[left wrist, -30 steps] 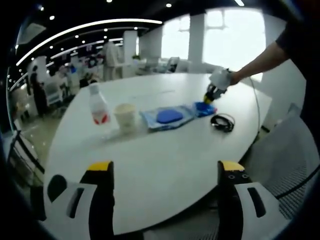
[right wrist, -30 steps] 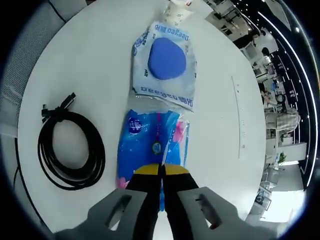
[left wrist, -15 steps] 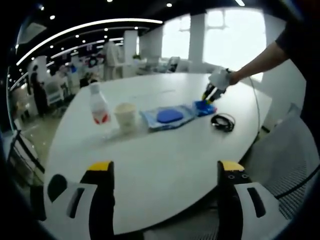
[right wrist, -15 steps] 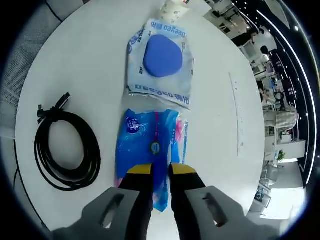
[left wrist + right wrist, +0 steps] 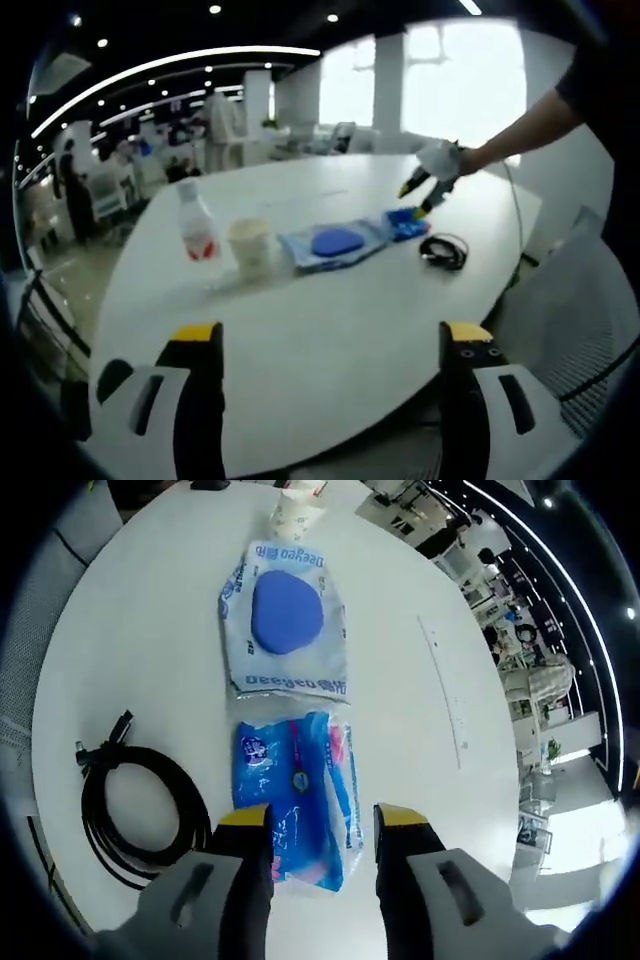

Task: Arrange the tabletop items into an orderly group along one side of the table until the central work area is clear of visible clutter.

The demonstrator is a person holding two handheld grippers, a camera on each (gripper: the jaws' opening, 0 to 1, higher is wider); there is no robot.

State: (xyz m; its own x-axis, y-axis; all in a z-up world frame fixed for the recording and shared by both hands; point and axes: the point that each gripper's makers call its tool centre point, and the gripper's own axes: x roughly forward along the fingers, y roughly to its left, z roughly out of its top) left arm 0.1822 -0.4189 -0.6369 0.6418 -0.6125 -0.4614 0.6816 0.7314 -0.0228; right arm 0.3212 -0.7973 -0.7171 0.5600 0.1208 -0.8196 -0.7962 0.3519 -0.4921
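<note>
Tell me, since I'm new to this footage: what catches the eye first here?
The bright blue plastic packet lies flat on the round white table, just beyond the open right hand-held gripper. Past it lies a clear pouch holding a blue oval pad, and to the left a coiled black cable. In the left gripper view, a clear bottle with a red label stands beside a paper cup.

"Deeyeo" printed on clear pouch (image 5: 285,620) with blue pad.

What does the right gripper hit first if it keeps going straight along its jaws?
Probably the blue wipes pack lying between the open jaws of the right gripper; past it lies the clear pouch with the blue pad. The height above the table is unclear.
</note>
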